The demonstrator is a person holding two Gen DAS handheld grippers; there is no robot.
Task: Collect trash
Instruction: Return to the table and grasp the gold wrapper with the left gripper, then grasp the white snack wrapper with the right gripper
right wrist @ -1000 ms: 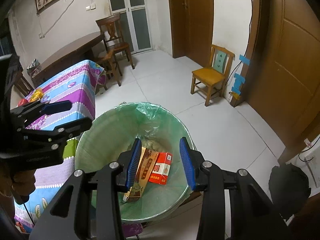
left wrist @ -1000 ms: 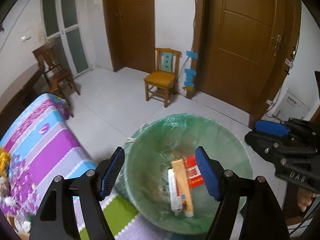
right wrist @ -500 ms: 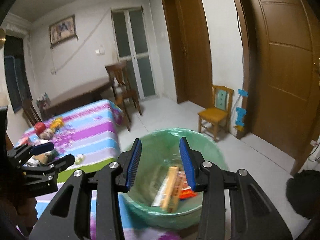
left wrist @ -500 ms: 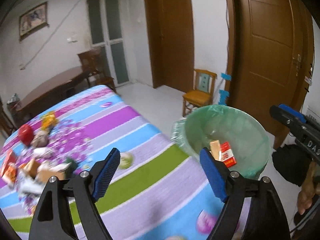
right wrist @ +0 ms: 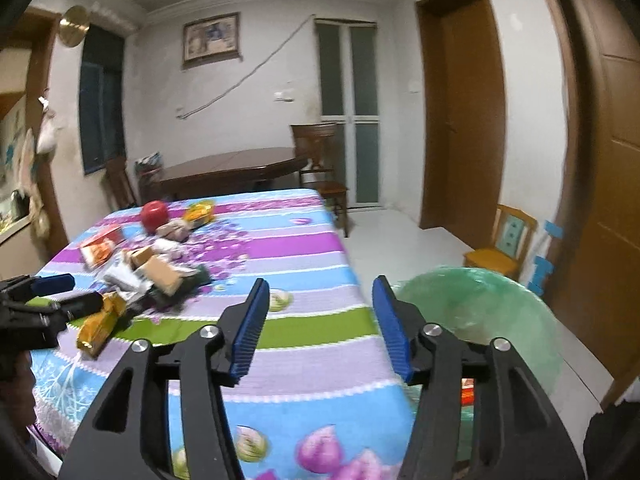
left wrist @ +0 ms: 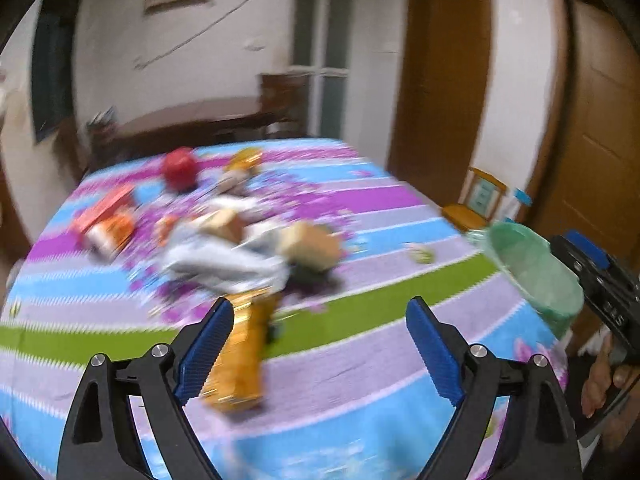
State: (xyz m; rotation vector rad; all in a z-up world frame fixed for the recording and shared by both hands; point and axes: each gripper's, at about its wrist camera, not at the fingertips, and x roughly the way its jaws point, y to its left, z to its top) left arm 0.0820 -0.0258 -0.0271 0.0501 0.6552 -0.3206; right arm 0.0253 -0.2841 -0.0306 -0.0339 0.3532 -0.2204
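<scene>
your left gripper (left wrist: 320,344) hung over the striped tablecloth (left wrist: 360,360) with its blue-padded fingers (left wrist: 434,354) spread wide and nothing between them. just ahead of its left finger lay a long orange-gold packet (left wrist: 242,354), pointing away from you, its near end beside the pad; whether it touched the pad was lost in the blur. beyond it sat the heap of trash (left wrist: 240,248): white wrappers, a brown cardboard box (left wrist: 314,246), a red and orange carton (left wrist: 106,216) off to the left, a round red thing (left wrist: 180,168) at the far side and a yellow packet (left wrist: 244,160) next to it. a small green-and-white scrap (left wrist: 420,255) lay alone on the cloth, between the heap and the bin.

the green-lined bin (left wrist: 536,272) stood off the right edge of the table, and your right gripper showed just past it at the frame edge.

your right gripper (right wrist: 318,324) was also open, fingers (right wrist: 250,326) well apart and empty, held above the table's near corner. from its view the bin (right wrist: 500,304) sat close on the right, beside the table edge, with a red item (right wrist: 467,391) partly visible inside behind the right finger. the trash pile (right wrist: 152,268) was well to the left, the orange-gold packet (right wrist: 100,324) lay nearest the left gripper (right wrist: 60,294), and the small scrap (right wrist: 280,300) rested just beyond the right gripper's left finger.
</scene>
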